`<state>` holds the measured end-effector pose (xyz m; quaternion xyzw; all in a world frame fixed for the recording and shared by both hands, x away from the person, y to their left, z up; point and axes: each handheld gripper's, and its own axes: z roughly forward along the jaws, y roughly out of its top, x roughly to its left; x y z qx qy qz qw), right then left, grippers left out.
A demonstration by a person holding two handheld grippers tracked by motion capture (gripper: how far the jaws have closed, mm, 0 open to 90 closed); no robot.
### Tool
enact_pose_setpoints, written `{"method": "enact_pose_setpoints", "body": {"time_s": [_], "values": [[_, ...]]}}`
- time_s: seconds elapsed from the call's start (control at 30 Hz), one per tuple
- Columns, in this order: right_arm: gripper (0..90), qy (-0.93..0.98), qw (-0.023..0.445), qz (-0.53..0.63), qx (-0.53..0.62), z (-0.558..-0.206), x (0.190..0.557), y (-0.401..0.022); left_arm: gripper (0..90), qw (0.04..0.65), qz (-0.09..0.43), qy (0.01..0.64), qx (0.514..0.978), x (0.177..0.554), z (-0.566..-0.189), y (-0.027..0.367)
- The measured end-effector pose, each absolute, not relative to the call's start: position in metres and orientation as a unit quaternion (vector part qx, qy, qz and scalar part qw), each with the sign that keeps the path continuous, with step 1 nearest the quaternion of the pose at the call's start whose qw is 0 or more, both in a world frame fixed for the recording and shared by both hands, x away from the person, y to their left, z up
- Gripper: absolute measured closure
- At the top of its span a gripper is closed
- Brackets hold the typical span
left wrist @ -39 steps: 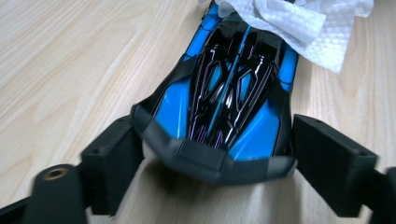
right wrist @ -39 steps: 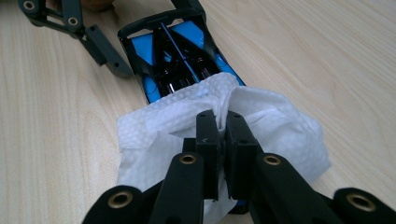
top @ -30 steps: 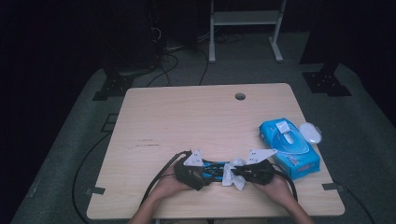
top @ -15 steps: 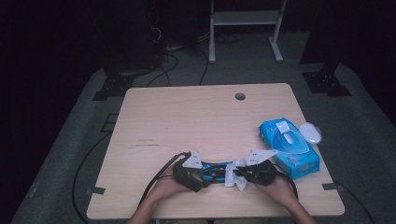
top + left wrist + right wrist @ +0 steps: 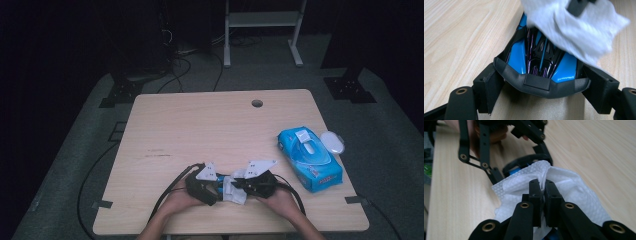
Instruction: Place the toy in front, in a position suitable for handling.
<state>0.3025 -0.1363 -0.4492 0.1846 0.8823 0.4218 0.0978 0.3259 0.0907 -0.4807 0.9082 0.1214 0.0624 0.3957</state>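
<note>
The blue toy car (image 5: 541, 62) sits at the table's (image 5: 200, 125) near edge, clamped across its rear by the left gripper (image 5: 541, 85). The right gripper (image 5: 542, 192), pinching a white wipe (image 5: 574, 187), has slid along the bodywork, so wiping is under way.

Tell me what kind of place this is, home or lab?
Most likely a lab or recording workspace, not a home. A bare wooden table with a cable hole stands on grey floor mats against a dark backdrop, with cables and equipment stand bases behind it. On the table lies a blue wipes pack.
</note>
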Motion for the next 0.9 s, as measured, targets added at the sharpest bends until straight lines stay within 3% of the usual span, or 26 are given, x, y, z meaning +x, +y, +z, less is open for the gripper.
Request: {"method": "enact_pose_setpoints", "body": {"time_s": [0.2, 0.43, 0.67, 0.9], "values": [[85.1, 0.893, 0.081, 0.416, 0.149, -0.455, 0.301, -0.108, 23.4, 0.396, 0.064, 0.122, 0.908, 0.325, -0.481, 0.092], [85.1, 0.897, 0.082, 0.407, 0.153, -0.451, 0.3, -0.115, 23.5, 0.395, 0.063, 0.121, 0.909, 0.326, -0.481, 0.091], [85.1, 0.901, 0.089, 0.399, 0.144, -0.453, 0.307, -0.089, 23.4, 0.397, 0.062, 0.127, 0.907, 0.325, -0.481, 0.091], [85.2, 0.899, 0.102, 0.399, 0.15, -0.451, 0.306, -0.092, 23.4, 0.398, 0.063, 0.126, 0.907, 0.325, -0.481, 0.091]]}}
